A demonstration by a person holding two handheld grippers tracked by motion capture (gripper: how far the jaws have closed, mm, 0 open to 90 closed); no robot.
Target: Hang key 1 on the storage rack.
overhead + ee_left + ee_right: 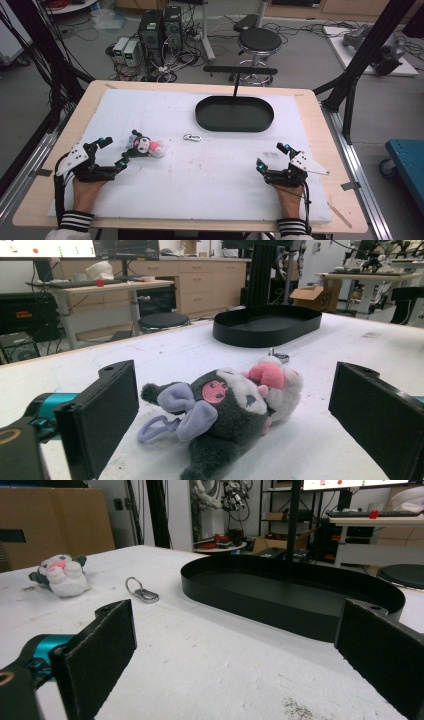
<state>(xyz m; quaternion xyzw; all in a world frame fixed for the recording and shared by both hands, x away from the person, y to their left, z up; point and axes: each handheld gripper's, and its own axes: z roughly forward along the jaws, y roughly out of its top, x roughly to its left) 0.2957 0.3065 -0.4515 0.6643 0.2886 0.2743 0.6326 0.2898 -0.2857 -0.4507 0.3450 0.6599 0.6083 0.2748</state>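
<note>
Left gripper (235, 410) wide open around soft, light plush toy (235, 400) on bench (200, 175); pinch its squashy body mid-torso; right gripper (274, 157) open, empty.

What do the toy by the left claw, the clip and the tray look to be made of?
Plush toy: soft fuzzy fabric, dark grey, white and pink, with a matte nap and a lilac loop. Keyring clip: apparently metal, judging by its silvery shine. Oval tray: black, smooth and rigid with a slight sheen, either plastic or painted metal; the look leaves that open.
</note>
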